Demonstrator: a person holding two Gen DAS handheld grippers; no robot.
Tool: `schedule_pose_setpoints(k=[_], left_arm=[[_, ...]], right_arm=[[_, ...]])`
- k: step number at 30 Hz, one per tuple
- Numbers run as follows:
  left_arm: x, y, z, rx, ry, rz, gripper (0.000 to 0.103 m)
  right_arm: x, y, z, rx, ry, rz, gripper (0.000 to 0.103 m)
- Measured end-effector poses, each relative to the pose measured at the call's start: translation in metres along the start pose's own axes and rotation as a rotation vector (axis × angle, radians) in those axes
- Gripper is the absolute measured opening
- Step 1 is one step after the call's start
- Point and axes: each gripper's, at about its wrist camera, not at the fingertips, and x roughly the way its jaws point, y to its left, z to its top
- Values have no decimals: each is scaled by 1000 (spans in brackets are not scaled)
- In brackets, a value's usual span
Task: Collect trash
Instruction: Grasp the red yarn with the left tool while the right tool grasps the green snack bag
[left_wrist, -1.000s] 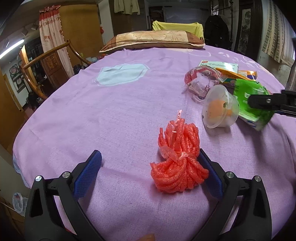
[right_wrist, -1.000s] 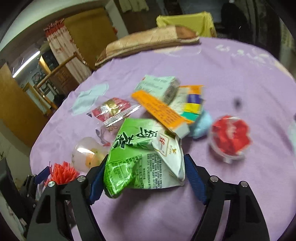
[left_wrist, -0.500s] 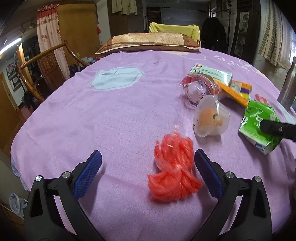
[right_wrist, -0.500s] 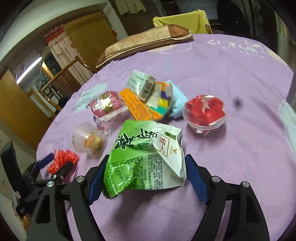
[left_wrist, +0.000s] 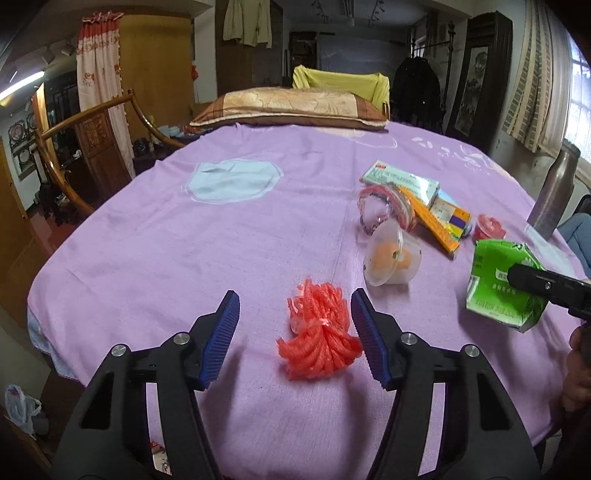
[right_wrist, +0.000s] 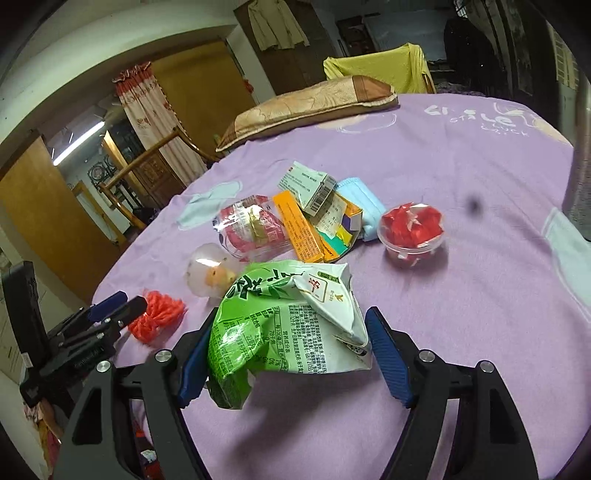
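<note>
A red foam net bundle (left_wrist: 319, 332) lies on the purple tablecloth (left_wrist: 184, 240) between the fingers of my left gripper (left_wrist: 295, 339), which is open; the right pad is close beside the bundle. It also shows in the right wrist view (right_wrist: 157, 317). A crumpled green drink carton (right_wrist: 288, 325) lies between the fingers of my right gripper (right_wrist: 291, 354); the left pad touches it and the right pad stands apart. The carton also shows in the left wrist view (left_wrist: 506, 288).
A clear cup with orange peel (left_wrist: 391, 258), a clear red wrapper (right_wrist: 251, 229), an orange box (right_wrist: 299, 225), a white-green box (right_wrist: 310, 184), a blue cloth (right_wrist: 364, 206) and a cup of red scraps (right_wrist: 412, 229) lie beyond. A metal bottle (left_wrist: 552, 192) stands far right.
My left gripper has narrowed around the red net bundle, which shifted toward the middle of the jaws. The right gripper has pulled back slightly, with the green carton still between its fingers.
</note>
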Motion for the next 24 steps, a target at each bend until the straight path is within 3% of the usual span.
schedule_pose_setpoints(k=[8, 12, 16, 17, 18, 20, 24], left_arm=[[-21, 6, 2, -18, -25, -25, 62], [-7, -8, -1, 36, 12, -24, 86], [24, -20, -3, 71, 75, 9, 86], [32, -19, -4, 62, 95, 14, 77], [38, -17, -5, 51, 115, 15, 57], [44, -9, -7, 9, 151, -29, 40], [16, 8, -1, -33, 74, -33, 39]], right_arm=[[-33, 4, -2, -3, -63, 15, 76], [-39, 2, -5, 3, -70, 14, 76], [-40, 1, -9, 7, -63, 15, 76], [-39, 1, -9, 9, -61, 14, 76], [-38, 0, -8, 13, -58, 15, 76], [-38, -1, -8, 19, -56, 21, 76], [-41, 0, -7, 28, -64, 41, 76]])
